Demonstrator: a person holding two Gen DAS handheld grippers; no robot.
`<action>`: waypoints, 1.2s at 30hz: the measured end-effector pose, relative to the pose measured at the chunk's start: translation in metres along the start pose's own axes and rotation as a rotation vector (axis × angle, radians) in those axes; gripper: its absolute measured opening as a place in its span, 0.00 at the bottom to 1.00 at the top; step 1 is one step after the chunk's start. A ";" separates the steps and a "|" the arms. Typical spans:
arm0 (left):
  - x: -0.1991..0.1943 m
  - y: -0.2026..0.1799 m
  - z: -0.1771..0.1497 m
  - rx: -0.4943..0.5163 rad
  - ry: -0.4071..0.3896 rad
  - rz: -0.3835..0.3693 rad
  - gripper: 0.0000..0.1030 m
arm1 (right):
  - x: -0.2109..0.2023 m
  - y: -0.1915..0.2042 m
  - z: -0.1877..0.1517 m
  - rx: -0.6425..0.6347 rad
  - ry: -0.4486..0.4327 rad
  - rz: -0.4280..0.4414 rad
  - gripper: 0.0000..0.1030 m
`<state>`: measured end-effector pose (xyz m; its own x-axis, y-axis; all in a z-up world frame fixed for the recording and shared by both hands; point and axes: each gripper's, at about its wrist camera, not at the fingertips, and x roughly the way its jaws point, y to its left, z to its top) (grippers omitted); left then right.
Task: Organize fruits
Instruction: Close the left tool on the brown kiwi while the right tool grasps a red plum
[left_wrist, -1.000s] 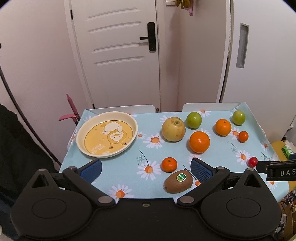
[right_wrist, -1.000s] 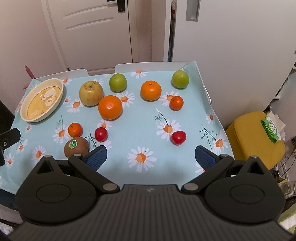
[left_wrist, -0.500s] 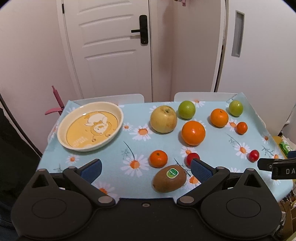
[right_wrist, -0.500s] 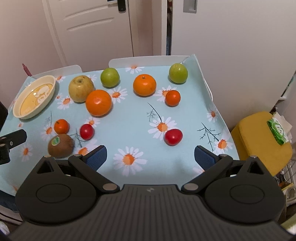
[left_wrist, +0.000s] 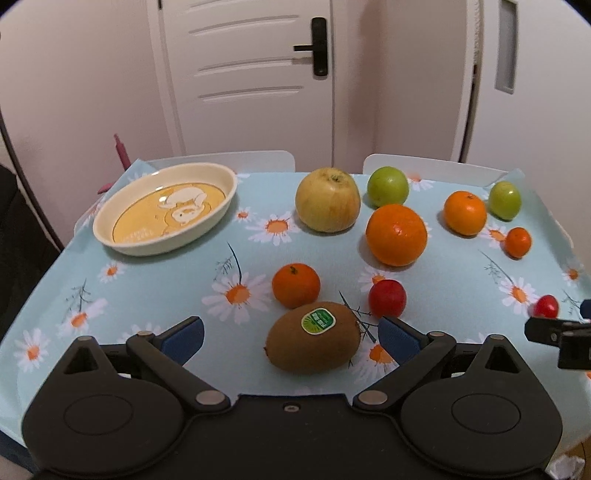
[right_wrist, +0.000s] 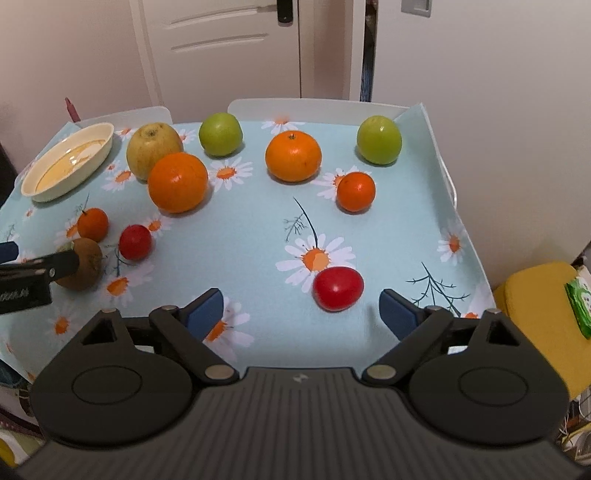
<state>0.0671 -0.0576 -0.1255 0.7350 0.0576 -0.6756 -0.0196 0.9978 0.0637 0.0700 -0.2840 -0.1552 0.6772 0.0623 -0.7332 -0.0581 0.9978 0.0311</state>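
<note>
Nothing has been sorted yet, as far as the two views show: every fruit lies loose on the daisy-print tabletop (left_wrist: 155, 295), and the cream dish (left_wrist: 110, 236) at the far left holds no fruit at all (only its printed cartoon on the bottom).

Moving right from the dish, the left gripper (left_wrist: 291, 338) hangs low at the near edge with its fingers spread wide. The kiwi (left_wrist: 314, 341), sticker up, lies between them, nearer the right finger, not yet pinched. Just behind it sits a small mandarin (left_wrist: 295, 284), and beside that a red cherry tomato (left_wrist: 387, 298). Further back stand the yellow apple (left_wrist: 328, 199), a large orange (left_wrist: 396, 234) and a green fruit (left_wrist: 388, 186).

On the right half are a medium orange (right_wrist: 293, 157), a second green fruit (right_wrist: 378, 139) near the back corner, and another small mandarin (right_wrist: 355, 192). The right gripper (right_wrist: 301, 314) also has its fingers spread and holds nothing; a second red tomato (right_wrist: 338, 288) lies just ahead of its gap.

I judge the task is at its start: all the fruits are left to move, presumably into the dish, with kiwi and tomato the likely first picks.
</note>
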 end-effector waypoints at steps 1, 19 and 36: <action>0.003 -0.002 -0.002 -0.007 0.001 0.008 0.96 | 0.003 -0.001 -0.001 -0.003 0.000 0.003 0.98; 0.035 -0.018 -0.012 -0.057 0.045 0.060 0.72 | 0.026 -0.023 -0.001 0.006 -0.018 0.031 0.74; 0.027 -0.018 -0.013 -0.047 0.042 0.047 0.66 | 0.021 -0.026 0.000 0.016 -0.038 0.034 0.49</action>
<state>0.0784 -0.0732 -0.1541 0.7035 0.1049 -0.7030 -0.0863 0.9943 0.0619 0.0861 -0.3087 -0.1713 0.7023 0.0966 -0.7053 -0.0701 0.9953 0.0665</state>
